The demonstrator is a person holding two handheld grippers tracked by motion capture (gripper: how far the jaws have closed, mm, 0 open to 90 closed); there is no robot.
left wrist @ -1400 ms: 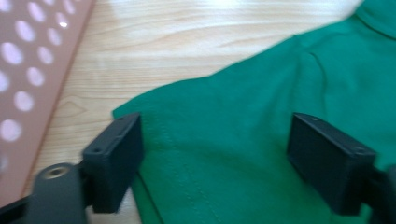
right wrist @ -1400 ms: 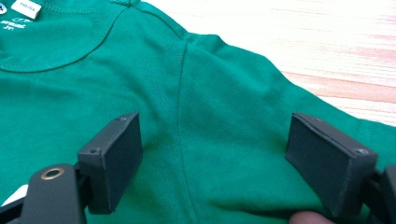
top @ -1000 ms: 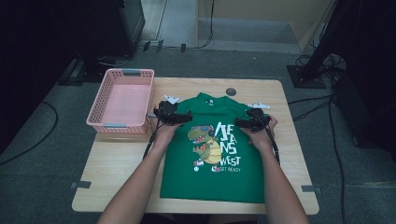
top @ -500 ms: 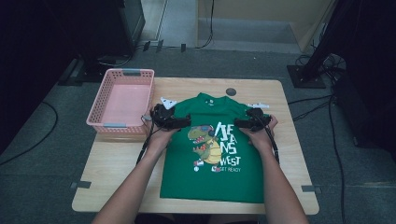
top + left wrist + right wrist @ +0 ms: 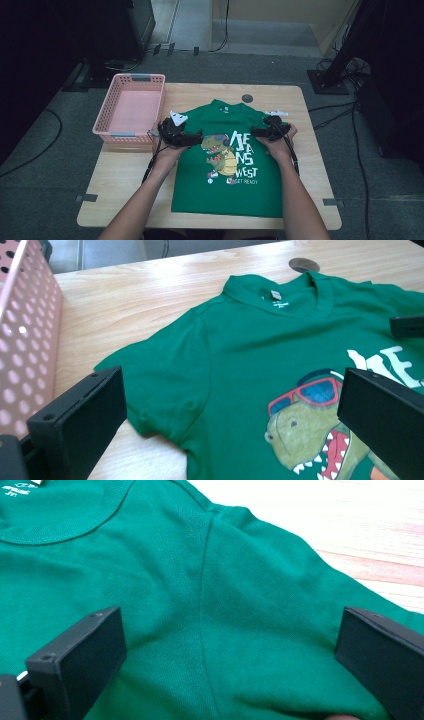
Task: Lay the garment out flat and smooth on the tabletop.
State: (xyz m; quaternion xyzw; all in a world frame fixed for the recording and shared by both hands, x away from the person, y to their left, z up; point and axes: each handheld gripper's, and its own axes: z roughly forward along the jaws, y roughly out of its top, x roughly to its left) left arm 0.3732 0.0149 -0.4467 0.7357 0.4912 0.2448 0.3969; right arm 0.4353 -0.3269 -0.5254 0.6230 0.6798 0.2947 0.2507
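A green T-shirt (image 5: 227,165) with a dinosaur print lies spread flat, front up, on the wooden surface (image 5: 125,185), collar pointing away from the person. Both forearms reach in from the near edge, angled slightly inward. The left claw (image 5: 192,139) sits low over the shirt's left sleeve, just beside the pink basket (image 5: 131,107), its jaws spread wide with the sleeve edge between them. The right claw (image 5: 260,132) hovers over the right shoulder seam, jaws likewise spread apart, pinching nothing. The two claws point toward each other across the chest.
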